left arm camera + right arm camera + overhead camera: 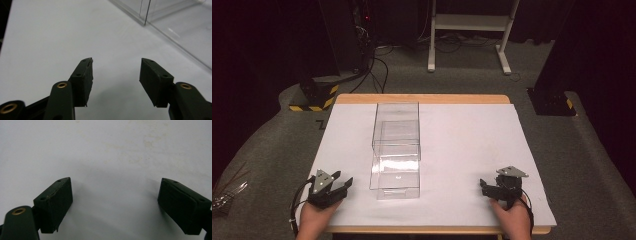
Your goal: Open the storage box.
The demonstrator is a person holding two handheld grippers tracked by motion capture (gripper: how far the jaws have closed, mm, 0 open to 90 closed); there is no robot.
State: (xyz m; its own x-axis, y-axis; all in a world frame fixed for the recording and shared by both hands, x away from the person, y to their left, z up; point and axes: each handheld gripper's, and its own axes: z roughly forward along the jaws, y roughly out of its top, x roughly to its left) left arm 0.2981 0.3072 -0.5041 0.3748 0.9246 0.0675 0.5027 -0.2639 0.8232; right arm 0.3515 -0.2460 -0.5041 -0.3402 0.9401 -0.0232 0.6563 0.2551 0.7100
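Two clear plastic boxes [396, 150] sit mid-sheet [462, 150]; my left gripper [115, 72] and right gripper [115, 202] rest spread, flanking them.

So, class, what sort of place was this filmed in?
Probably a lab or recording studio: a table covered in white sheet stands on grey carpet, with dark curtains behind, hazard-striped stand bases and loose cables on the floor.

Dim room, bright tabletop — soft shadows, mild blur
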